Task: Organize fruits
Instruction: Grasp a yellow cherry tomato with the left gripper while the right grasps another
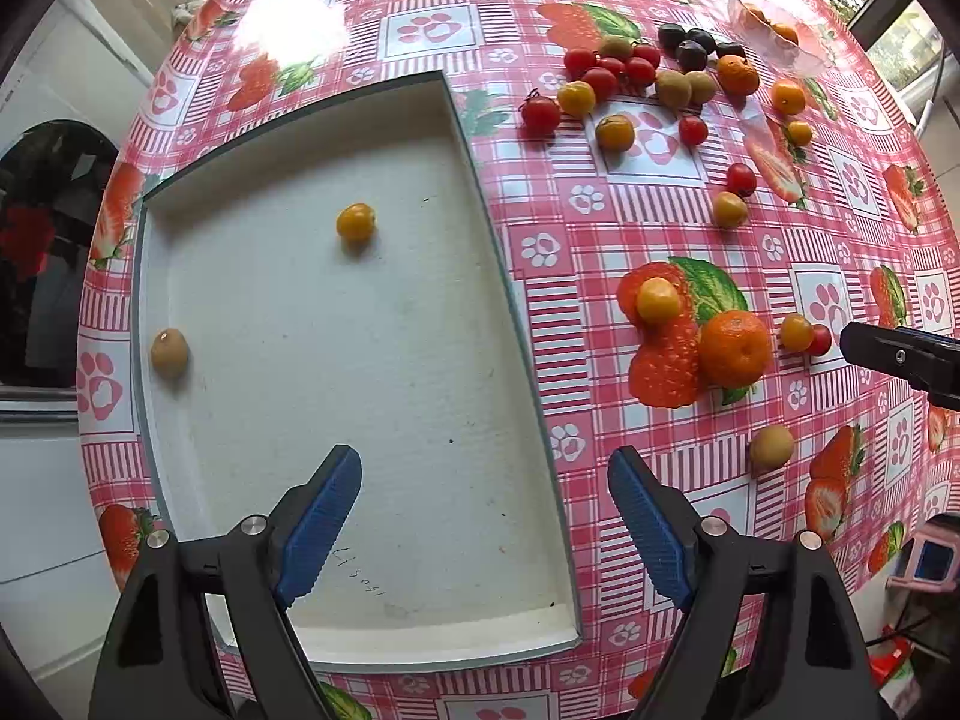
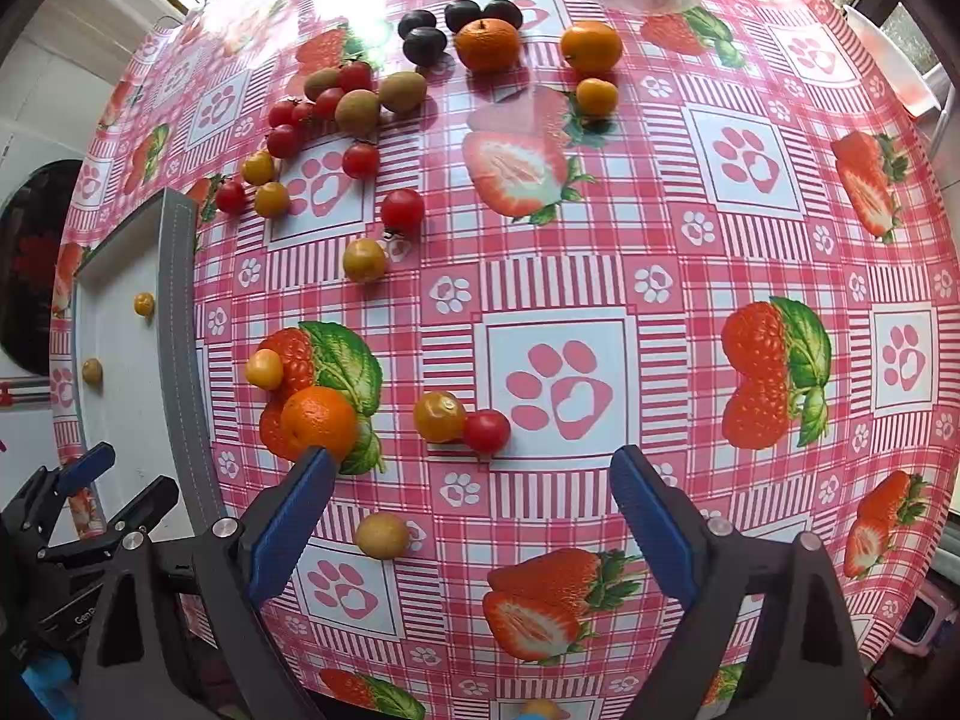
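- The left tool (image 1: 485, 480) hangs over the white tray (image 1: 360, 630), its blue fingers spread apart with nothing between them.
- The right tool (image 2: 474, 480) stands over the checked desk (image 2: 750, 228), fingers wide apart and empty.
- Two fruits lie in the tray: a yellow-orange tomato (image 1: 355, 222) and a brownish kiwi berry (image 1: 170, 351), well apart.
- The other fruits lie loose on the desk, among them a mandarin (image 2: 318, 422) near the tray's edge.

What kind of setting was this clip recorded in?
Most likely a home, perhaps a kitchen or dining corner: a table under a strawberry-print tablecloth, a white appliance with a dark round door like a washing machine beside it, and windows behind.
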Available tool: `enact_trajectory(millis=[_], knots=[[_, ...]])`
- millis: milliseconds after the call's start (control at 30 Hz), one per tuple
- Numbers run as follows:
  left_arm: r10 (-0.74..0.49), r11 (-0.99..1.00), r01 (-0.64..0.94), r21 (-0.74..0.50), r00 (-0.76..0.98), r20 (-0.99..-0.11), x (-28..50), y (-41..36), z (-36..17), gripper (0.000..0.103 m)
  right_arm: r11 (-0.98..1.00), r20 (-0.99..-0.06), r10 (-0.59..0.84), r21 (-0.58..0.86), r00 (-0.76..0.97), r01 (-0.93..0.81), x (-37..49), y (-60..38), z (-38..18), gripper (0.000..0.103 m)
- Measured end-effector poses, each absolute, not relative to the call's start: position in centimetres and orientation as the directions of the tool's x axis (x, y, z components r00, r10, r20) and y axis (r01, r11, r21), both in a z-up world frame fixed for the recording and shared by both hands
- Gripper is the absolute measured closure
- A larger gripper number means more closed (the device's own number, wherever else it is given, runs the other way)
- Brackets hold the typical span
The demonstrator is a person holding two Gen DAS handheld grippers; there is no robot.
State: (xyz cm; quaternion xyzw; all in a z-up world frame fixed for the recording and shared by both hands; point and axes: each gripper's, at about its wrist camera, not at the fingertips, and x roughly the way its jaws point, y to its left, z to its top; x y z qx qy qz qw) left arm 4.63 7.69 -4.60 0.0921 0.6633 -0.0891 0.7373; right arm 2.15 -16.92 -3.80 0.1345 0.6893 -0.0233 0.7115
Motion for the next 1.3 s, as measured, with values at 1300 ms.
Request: enact_trajectory(millis=[1300], knots=[[-0.056,0.962,0.273,-0.019,0.129,-0.990,14.5,-6.9,-10.3,0.046,0.986,-0.984,0.030,0.058,0.173,0.155,16.3,-24.5,-7.5,0.036]])
